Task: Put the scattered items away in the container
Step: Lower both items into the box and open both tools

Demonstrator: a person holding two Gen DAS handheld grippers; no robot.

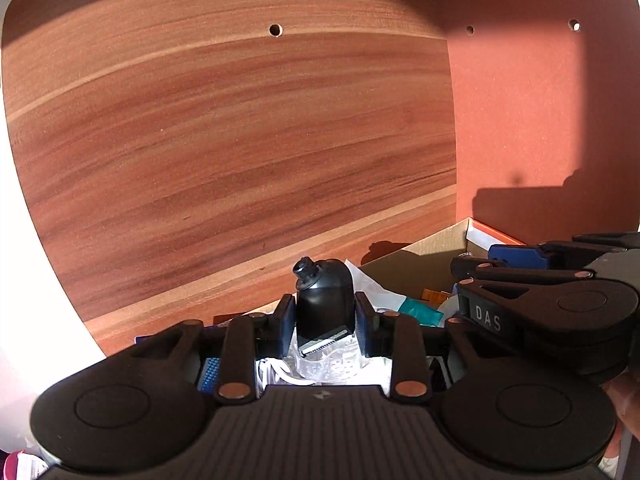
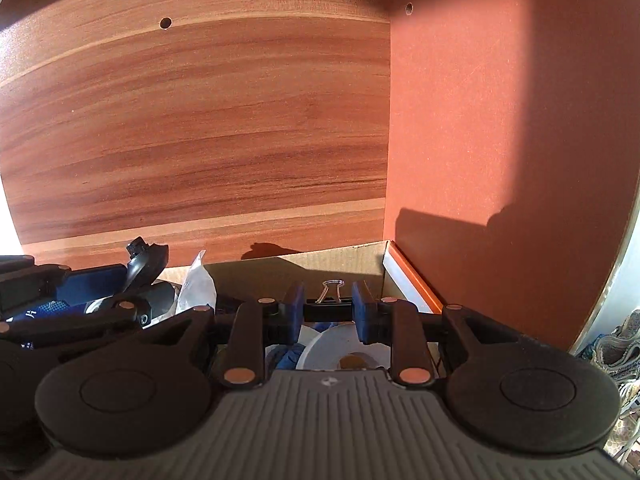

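Observation:
My left gripper (image 1: 325, 320) is shut on a black hair trimmer head (image 1: 324, 300), held upright with its toothed blade down, over the open cardboard box (image 1: 436, 242). My right gripper (image 2: 328, 314) is shut on a black binder clip (image 2: 329, 305) with silver wire handles, over the same box (image 2: 340, 258). The right gripper shows at the right of the left wrist view (image 1: 516, 258). The left gripper with the trimmer head (image 2: 146, 258) shows at the left of the right wrist view.
The box holds clutter: a roll of white tape (image 2: 340, 350), clear plastic wrap (image 2: 196, 280), a teal packet (image 1: 420, 310), a white cable (image 1: 276, 372). A wood-grain back panel (image 1: 240, 140) and a red-brown side panel (image 2: 500, 120) stand close behind. Shoes (image 2: 616, 348) lie at far right.

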